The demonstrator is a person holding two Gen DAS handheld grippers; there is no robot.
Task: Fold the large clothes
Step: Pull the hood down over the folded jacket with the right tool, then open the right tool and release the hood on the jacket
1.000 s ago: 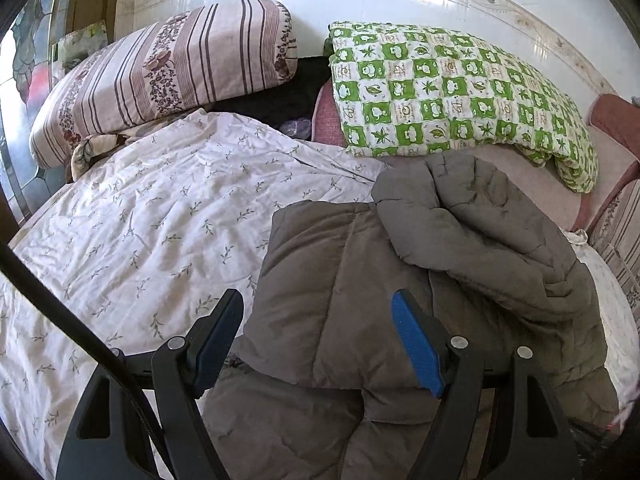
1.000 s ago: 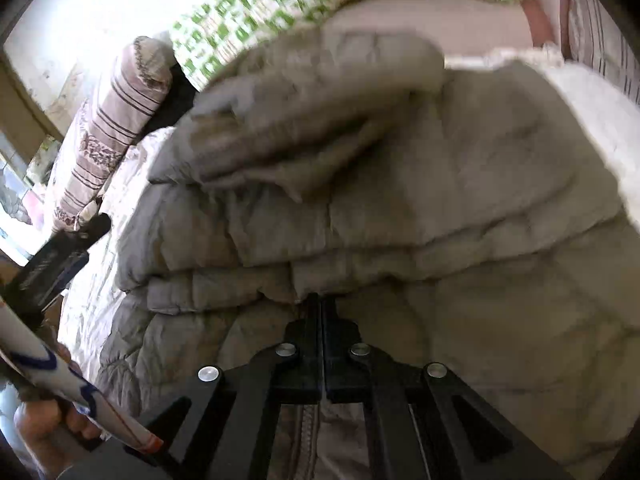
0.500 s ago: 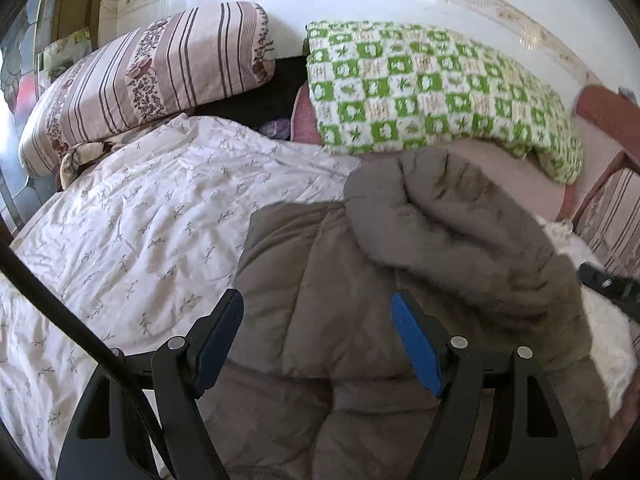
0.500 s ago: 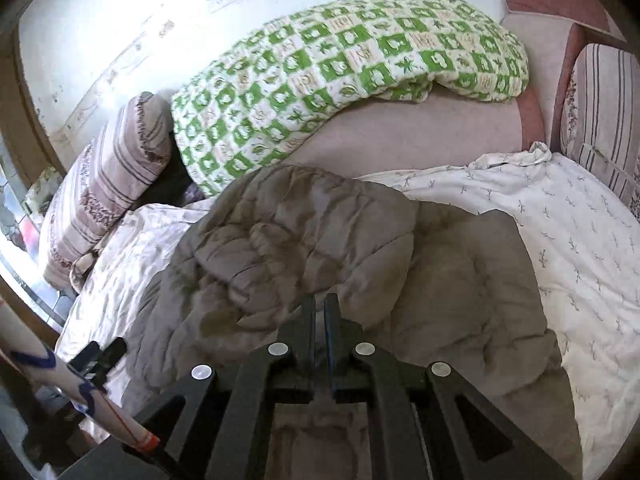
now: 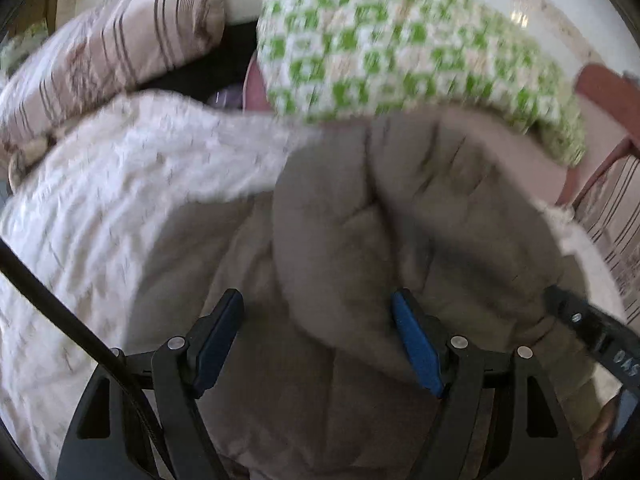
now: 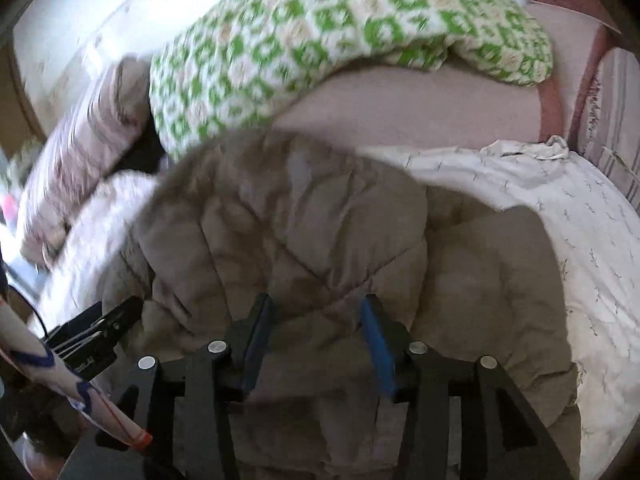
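A grey-brown puffer jacket [image 5: 360,240] lies bunched on the white sprigged bedsheet [image 5: 120,208], one part folded over its body. My left gripper [image 5: 317,300] hovers over the jacket's near half, open, blue pads wide apart with nothing pinched. In the right wrist view the jacket [image 6: 288,232] fills the middle. My right gripper [image 6: 318,302] is above its near edge; its jaws are opening and the pads press on nothing, the cloth lying below them. Each gripper shows at the edge of the other's view: the right gripper [image 5: 580,320] and the left gripper [image 6: 100,328].
A green-and-white checked blanket [image 6: 340,32] lies over a pink cushion [image 6: 420,108] behind the jacket. A striped pillow [image 5: 112,48] sits at the back left, a striped cushion [image 6: 612,112] at the right. A person's white patterned sleeve [image 6: 52,372] is at lower left.
My right gripper has drawn up and back from the jacket, and its jaws have gone from shut to apart. My left gripper has moved forward over the jacket, still open.
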